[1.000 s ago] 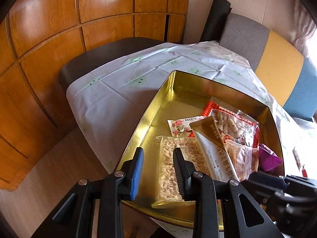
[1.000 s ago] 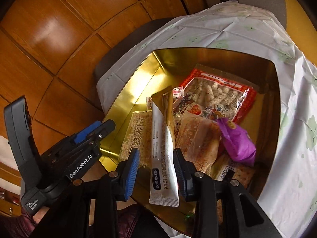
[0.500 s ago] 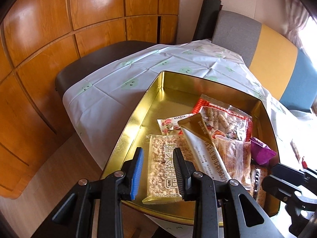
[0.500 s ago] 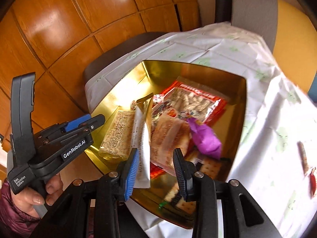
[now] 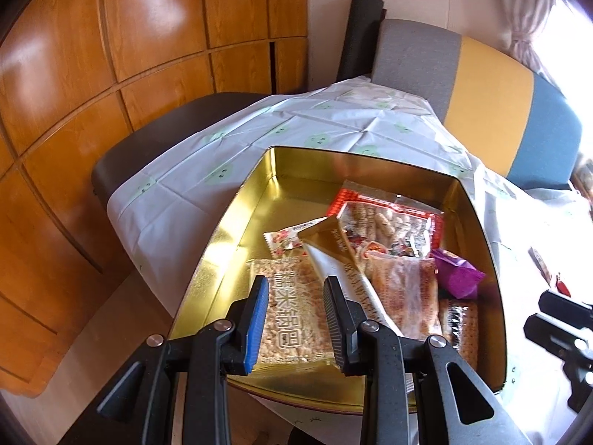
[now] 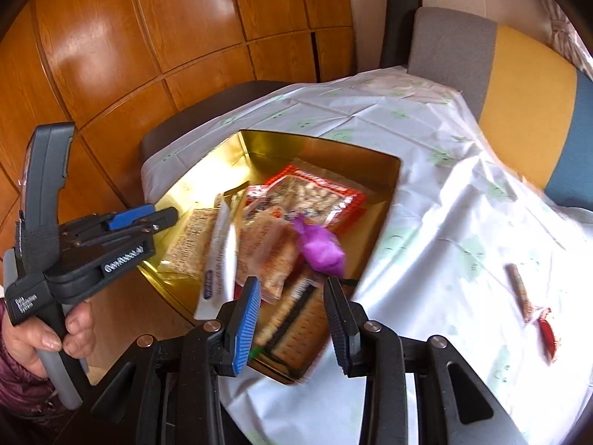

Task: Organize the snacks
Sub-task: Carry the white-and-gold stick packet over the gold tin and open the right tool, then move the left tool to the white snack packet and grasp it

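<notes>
Your left gripper and right gripper hover with jaws apart, empty. Snacks sit in the gold tin; your fingers hide its near edge. Right view blurred.

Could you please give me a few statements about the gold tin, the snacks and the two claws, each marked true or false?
1. The purple wrapped snack lies inside the gold rectangular tin. True.
2. The gold tin stands on bare wood. False: it rests on a white tablecloth with green prints.
3. The left claw clamps the clear puffed-rice bar packet. False: its jaws are apart and grip nothing, with the packet below them in the tin.
4. A red-wrapped snack lies on the cloth outside the tin. True.
5. The right claw holds the white stick sachet. False: it holds nothing.
</notes>
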Tool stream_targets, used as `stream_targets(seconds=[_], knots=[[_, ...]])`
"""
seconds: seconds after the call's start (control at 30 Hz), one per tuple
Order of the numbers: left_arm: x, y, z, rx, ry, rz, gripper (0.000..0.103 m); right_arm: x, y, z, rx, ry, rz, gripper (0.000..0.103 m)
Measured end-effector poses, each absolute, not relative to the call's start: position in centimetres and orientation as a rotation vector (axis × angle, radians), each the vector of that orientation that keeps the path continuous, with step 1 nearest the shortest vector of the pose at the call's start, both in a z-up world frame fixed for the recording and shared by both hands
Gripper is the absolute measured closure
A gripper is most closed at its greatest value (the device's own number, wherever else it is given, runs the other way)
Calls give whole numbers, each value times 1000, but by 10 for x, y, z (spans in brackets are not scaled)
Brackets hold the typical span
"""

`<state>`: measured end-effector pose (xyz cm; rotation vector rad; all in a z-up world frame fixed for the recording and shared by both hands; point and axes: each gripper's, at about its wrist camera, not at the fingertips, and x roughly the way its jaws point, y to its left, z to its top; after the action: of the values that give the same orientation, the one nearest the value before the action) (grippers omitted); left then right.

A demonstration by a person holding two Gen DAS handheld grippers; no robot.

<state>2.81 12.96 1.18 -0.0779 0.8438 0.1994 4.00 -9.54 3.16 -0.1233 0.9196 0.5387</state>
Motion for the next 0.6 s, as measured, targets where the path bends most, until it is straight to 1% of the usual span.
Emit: stream_targets(seconds=[0.3, 0.6], knots=[[30, 100, 18, -25, 840, 133, 72, 41, -157, 31, -144, 927, 401, 67], [34, 61, 26, 49, 823, 57, 72, 44, -247, 26, -133, 956, 219, 67]])
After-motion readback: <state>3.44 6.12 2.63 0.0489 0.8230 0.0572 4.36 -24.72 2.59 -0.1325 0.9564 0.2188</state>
